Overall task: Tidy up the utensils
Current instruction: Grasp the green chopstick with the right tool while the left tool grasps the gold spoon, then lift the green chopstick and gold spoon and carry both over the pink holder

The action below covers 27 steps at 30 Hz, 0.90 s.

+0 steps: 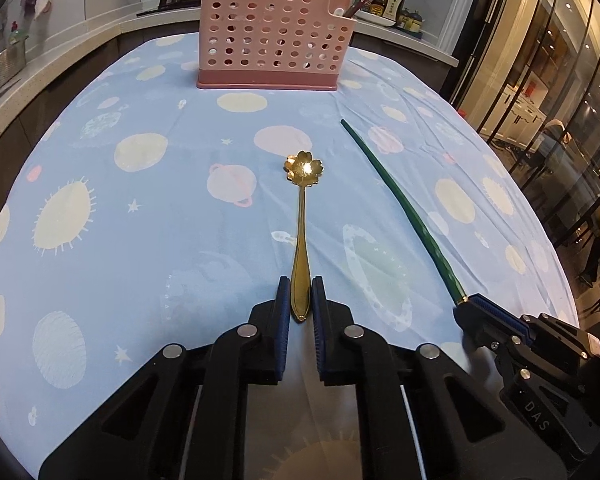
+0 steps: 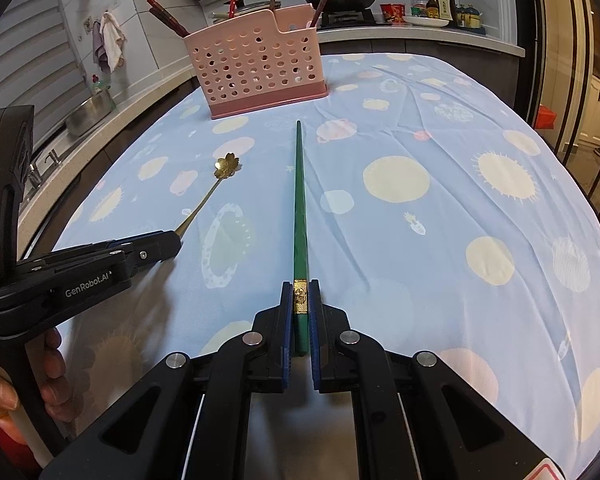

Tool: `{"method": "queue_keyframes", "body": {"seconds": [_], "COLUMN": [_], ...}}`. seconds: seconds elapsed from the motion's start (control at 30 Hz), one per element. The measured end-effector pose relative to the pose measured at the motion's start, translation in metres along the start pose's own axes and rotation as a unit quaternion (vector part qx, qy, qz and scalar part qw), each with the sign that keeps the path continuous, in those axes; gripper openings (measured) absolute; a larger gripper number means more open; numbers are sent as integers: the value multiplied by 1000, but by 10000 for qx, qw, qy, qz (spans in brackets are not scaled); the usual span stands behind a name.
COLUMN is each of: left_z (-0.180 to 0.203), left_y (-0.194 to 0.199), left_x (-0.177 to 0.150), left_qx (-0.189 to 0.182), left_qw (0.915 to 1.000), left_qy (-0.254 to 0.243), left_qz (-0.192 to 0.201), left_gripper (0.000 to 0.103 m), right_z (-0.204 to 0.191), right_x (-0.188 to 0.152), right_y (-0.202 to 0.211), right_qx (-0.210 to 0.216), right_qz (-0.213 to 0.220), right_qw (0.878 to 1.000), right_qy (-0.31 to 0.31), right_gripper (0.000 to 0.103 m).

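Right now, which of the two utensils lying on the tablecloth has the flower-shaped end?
The gold spoon, held at its handle by the left gripper. Its bowl is petal-shaped; the green chopstick in the right gripper is plain and tapers.

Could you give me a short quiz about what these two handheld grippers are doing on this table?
1. True or false: the left gripper is closed on the handle of the gold flower-shaped spoon.
2. What does the right gripper hold? A) a fork B) a green chopstick C) a knife
3. Fill in: red chopsticks already stand in the pink perforated ____ at the far end of the blue tablecloth.

Key
1. True; its pads flank the handle's end.
2. B, gripped near its gold band.
3. Utensil holder.
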State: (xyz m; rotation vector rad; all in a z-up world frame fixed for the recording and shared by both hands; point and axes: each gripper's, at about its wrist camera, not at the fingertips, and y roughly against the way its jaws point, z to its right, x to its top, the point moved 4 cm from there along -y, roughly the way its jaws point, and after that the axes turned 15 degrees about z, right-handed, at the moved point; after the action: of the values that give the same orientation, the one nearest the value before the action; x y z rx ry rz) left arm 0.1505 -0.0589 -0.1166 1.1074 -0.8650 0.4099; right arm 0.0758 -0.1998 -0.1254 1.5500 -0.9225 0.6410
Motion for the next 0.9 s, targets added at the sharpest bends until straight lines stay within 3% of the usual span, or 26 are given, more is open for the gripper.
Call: {"method": "queue_keyframes", "body": {"seconds": [0.3, 0.67, 0.77, 0.9], "left_z": [4, 11, 13, 15], "left_y": [12, 52, 57, 59], "left_x": [1, 27, 35, 41], "left_qx": [-111, -201, -226, -228], "left_qw": [9999, 9989, 9984, 9978], "left_qy": [42, -42, -90, -148], "left_qz": [-49, 413, 514, 596], "left_gripper": [10, 9, 1, 1], "right_z": [-1, -6, -7, -7], "right_x": [3, 20, 24, 28], "right_y": [6, 22, 25, 28], "right_qx": [61, 175, 195, 210], "right_qz": [12, 219, 264, 337], "right_qw": [10000, 9996, 9994, 9992], "right_qy": [52, 66, 76, 72], "right_gripper": [7, 7, 7, 7]}}
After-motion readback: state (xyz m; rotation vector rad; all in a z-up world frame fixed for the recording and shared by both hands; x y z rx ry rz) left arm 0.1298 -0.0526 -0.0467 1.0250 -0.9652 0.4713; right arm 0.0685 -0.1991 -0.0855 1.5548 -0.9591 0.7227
